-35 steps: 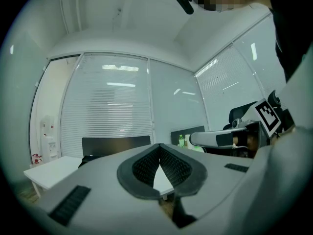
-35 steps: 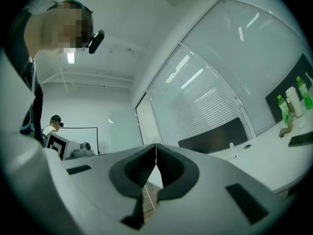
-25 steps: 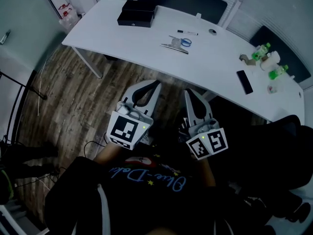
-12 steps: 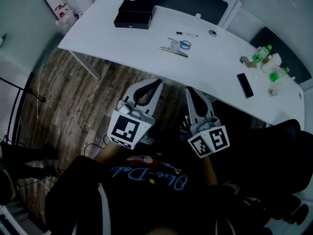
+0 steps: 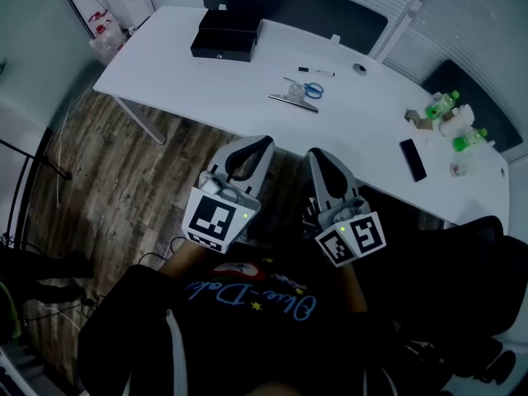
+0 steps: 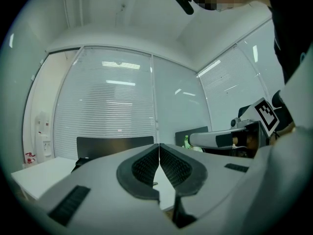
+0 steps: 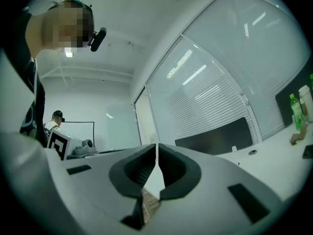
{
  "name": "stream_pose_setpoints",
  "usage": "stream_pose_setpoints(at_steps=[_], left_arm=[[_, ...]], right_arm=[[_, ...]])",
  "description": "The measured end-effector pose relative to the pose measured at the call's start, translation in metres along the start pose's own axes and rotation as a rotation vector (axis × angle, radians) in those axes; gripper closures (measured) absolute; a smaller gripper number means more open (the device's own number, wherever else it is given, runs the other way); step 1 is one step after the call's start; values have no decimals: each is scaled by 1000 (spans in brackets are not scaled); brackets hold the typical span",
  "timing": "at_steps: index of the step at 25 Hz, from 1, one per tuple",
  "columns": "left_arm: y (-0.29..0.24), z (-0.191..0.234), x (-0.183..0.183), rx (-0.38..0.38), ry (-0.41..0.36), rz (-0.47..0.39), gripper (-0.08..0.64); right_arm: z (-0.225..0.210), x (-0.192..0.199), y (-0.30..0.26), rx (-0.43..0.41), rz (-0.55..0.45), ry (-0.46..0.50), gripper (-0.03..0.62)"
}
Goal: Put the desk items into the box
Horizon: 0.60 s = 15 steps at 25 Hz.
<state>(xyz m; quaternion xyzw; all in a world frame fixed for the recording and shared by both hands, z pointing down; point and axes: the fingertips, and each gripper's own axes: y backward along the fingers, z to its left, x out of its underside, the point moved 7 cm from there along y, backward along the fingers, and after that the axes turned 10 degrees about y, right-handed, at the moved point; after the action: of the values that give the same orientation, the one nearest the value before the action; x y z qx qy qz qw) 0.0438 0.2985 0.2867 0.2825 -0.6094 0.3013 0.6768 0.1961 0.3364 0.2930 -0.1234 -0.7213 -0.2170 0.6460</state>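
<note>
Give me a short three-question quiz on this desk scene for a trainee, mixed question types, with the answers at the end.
1. True or false: in the head view, the black box sits at the left end of the desk.
2. Which of these lies nearest the scissors? A marker pen; B phone; C green bottles.
3. Fill in: the fingers of the left gripper and the right gripper are ___, with nothing between them.
Key: 1 true; 2 A; 3 shut.
</note>
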Motion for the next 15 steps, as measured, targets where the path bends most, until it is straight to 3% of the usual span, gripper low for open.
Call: stream_pose_setpoints(at_steps=[8, 10, 15], left_arm=[[-15, 49, -6, -27, -24, -18, 551], [-22, 58, -6, -19, -15, -28, 551], [-46, 81, -4, 17, 10, -19, 551]], right_arm=[[-8, 6, -52, -20, 17, 20, 571], [-12, 7, -62, -18, 23, 26, 537], [-27, 10, -88, 5, 31, 30, 537]])
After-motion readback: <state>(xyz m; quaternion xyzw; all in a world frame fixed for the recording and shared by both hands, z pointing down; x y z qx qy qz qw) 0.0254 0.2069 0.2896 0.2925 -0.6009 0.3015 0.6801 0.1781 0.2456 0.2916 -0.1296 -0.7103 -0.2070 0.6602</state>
